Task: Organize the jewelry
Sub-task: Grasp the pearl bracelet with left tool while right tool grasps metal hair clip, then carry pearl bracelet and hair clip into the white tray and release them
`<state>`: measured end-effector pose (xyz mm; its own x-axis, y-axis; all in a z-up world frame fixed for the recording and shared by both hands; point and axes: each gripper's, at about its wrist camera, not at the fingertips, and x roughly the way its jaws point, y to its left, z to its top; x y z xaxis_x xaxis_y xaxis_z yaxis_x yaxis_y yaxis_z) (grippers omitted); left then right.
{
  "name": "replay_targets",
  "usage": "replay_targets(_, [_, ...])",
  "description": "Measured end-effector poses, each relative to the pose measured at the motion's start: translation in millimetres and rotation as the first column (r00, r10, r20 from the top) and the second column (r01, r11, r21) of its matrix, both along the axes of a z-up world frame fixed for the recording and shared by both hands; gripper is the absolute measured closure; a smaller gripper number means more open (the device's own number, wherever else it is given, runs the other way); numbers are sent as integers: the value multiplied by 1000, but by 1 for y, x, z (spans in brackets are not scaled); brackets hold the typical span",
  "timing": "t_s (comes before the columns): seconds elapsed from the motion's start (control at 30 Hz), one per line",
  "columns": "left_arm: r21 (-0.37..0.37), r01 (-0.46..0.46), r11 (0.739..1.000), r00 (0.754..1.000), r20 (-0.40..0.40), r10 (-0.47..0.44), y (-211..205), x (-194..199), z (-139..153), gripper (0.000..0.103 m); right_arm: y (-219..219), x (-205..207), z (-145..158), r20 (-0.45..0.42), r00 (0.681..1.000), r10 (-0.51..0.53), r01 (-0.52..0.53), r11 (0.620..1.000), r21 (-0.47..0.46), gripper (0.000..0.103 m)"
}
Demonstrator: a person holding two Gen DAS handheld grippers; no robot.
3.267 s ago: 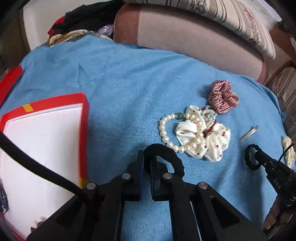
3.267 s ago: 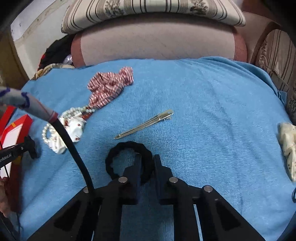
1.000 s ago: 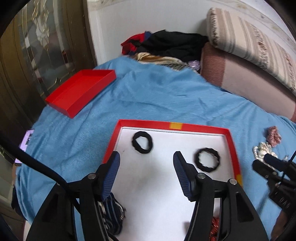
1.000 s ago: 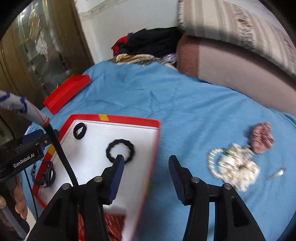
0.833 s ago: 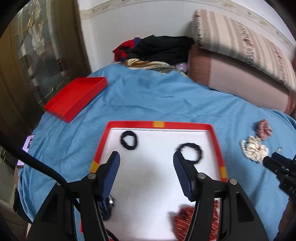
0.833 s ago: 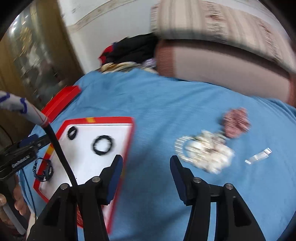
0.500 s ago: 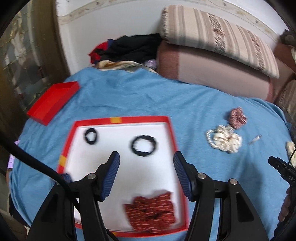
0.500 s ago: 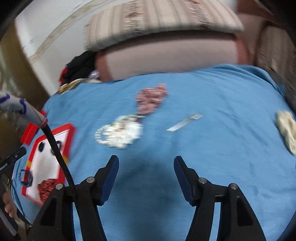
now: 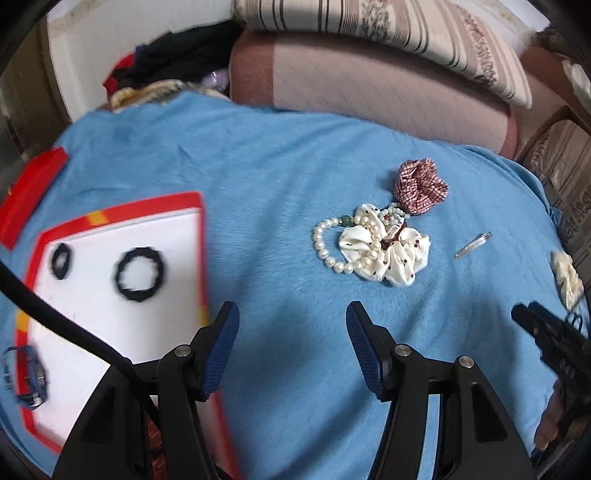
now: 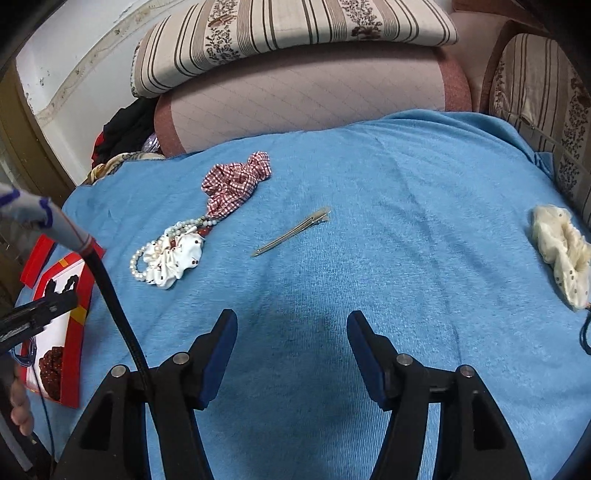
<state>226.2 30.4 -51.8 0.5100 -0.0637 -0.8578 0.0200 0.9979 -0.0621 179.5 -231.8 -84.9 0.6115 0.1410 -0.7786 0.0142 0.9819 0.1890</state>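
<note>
A red-rimmed white tray (image 9: 199,236) lies at the left on the blue blanket and holds two black hair ties (image 9: 139,274) and a blue bracelet (image 9: 26,373). A pearl bracelet (image 9: 325,247), a white dotted scrunchie (image 9: 388,254), a red checked scrunchie (image 9: 421,184) and a metal hair clip (image 9: 474,245) lie in a cluster to the right. My left gripper (image 9: 291,347) is open and empty above the blanket, between tray and cluster. My right gripper (image 10: 291,347) is open and empty, with the hair clip (image 10: 291,230) ahead of it. A cream scrunchie (image 10: 561,251) lies far right.
A brown bolster (image 10: 303,99) and a striped pillow (image 10: 288,29) line the back of the bed. Dark clothes (image 9: 166,70) are piled at the back left. A second red tray (image 9: 29,192) lies at the left edge. Patterned cushions (image 10: 535,92) stand on the right.
Both grippers let go of their black hair ties in the tray and opened. Both have swung right from the tray, and the jewelry cluster has come closer in both views.
</note>
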Motion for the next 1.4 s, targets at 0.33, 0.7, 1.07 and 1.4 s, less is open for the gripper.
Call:
replay_targets(0.33, [-169,-48,984,996,-87,34,0,81,-45,53,-6,23,-10,22,1000,12,-12,1000,-1,37])
replay_targets(0.7, [-207,-13,978,998,-70,-2,-5,96,-58,82,-18,95,-33,-56,991,-122,127,986,110,37])
replay_targets(1.07, [-160,1,987,999,-44,-8,-13,75,-39,94,1,91,-21,-11,995,-104,103,992,-71,92])
replay_targets(1.4, [-150,30,988,998,61,-21,1,23,25,94,1,33,33,77,997,-29,31,999,-33,92])
